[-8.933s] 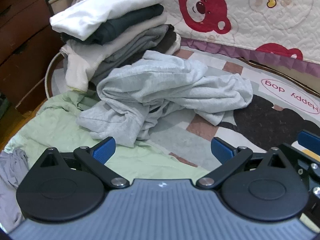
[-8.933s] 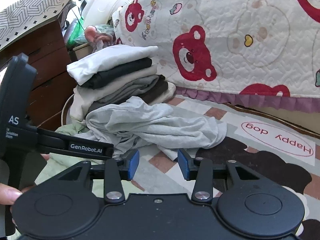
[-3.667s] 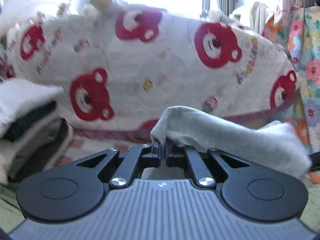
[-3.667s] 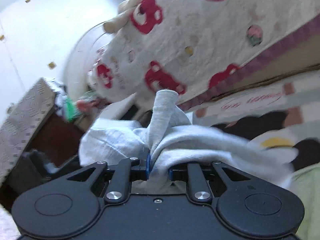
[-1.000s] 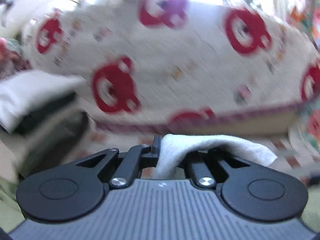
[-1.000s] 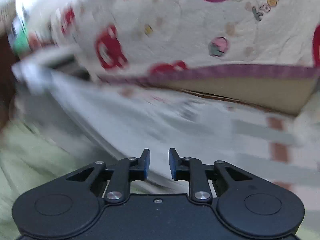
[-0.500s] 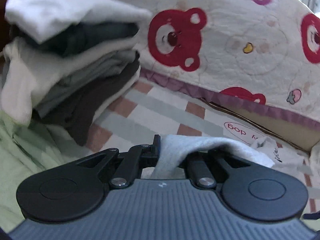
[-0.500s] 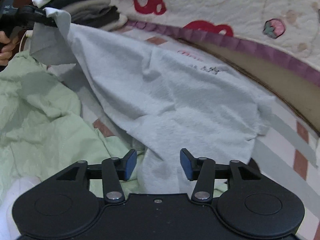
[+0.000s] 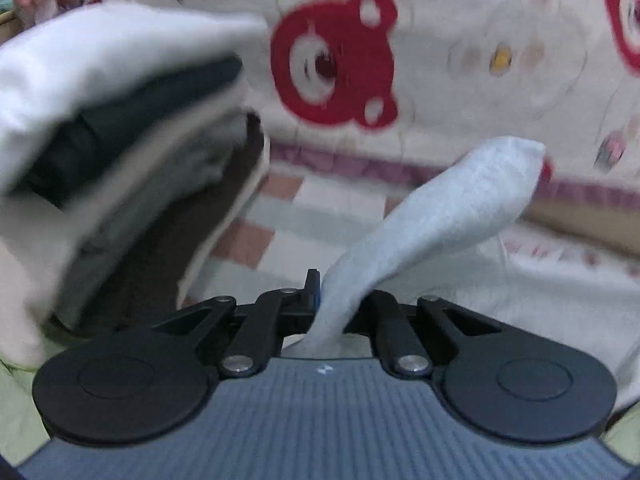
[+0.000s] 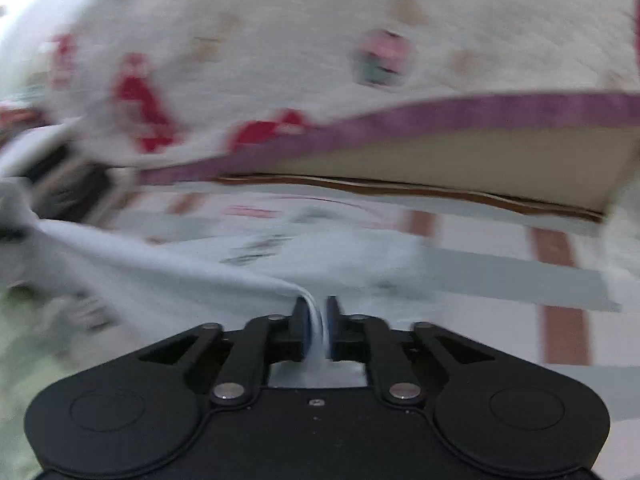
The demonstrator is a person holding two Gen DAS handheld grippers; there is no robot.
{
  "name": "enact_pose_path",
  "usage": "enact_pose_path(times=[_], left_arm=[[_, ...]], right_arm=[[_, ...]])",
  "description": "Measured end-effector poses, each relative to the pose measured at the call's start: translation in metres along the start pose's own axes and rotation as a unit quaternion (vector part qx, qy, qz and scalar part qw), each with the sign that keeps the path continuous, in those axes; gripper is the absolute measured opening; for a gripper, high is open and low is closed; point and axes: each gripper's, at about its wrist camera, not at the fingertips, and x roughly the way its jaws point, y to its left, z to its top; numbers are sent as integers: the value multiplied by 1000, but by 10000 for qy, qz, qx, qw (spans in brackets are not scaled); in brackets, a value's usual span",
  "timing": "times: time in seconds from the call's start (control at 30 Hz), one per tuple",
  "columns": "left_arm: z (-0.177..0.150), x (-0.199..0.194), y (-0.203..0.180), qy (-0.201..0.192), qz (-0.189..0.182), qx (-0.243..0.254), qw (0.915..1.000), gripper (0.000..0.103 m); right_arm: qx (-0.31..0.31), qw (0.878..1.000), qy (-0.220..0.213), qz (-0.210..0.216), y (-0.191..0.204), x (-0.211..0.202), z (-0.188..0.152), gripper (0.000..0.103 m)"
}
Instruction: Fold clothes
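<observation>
Both wrist views look closely down, sharing the bear quilt [image 9: 460, 60].

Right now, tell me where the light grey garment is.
The light grey garment is pinched in the left gripper, right of the folded pile. In the right wrist view it spreads over the checked mat, its edge between the closing right gripper.

- Left wrist view: stack of folded clothes [image 9: 120, 128] at left, resting on the mat [image 9: 320, 208]
- Quilt [image 9: 460, 60] hangs behind the stack and the mat, across the full width
- Garment [image 9: 432, 216] rises from between the left gripper [image 9: 320, 300] jaws toward the upper right, the rest spread on the mat at right
- Right wrist view: garment [image 10: 180, 276] runs from the right gripper [image 10: 318, 320] jaws leftward over the mat [image 10: 520, 280]
- Quilt [image 10: 320, 60] stands behind the mat, its border [image 10: 440, 116] along the bottom edge
</observation>
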Motion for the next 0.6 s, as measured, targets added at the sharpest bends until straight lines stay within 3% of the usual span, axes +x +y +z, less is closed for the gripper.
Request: enact_pose_path(times=[0.03, 0.1, 0.13, 0.27, 0.33, 0.6], left_arm=[[-7, 10, -5, 173, 69, 72, 9998, 5], [-23, 20, -7, 403, -26, 33, 9992, 6], [-30, 23, -7, 470, -75, 9, 9989, 6], [-52, 27, -7, 601, -22, 86, 9982, 6], [-55, 26, -5, 601, -5, 77, 9982, 6], [-51, 21, -2, 355, -48, 134, 9993, 6]], right_arm=[[149, 9995, 6, -277, -13, 8, 7, 21], [818, 9958, -172, -374, -31, 3, 3, 24], [1188, 9919, -244, -373, -39, -1, 0, 34], [1773, 9837, 4, 297, -38, -5, -35, 44], [2028, 9768, 176, 670, -36, -2, -53, 44], [3390, 9339, 341, 1085, -43, 44, -93, 41]])
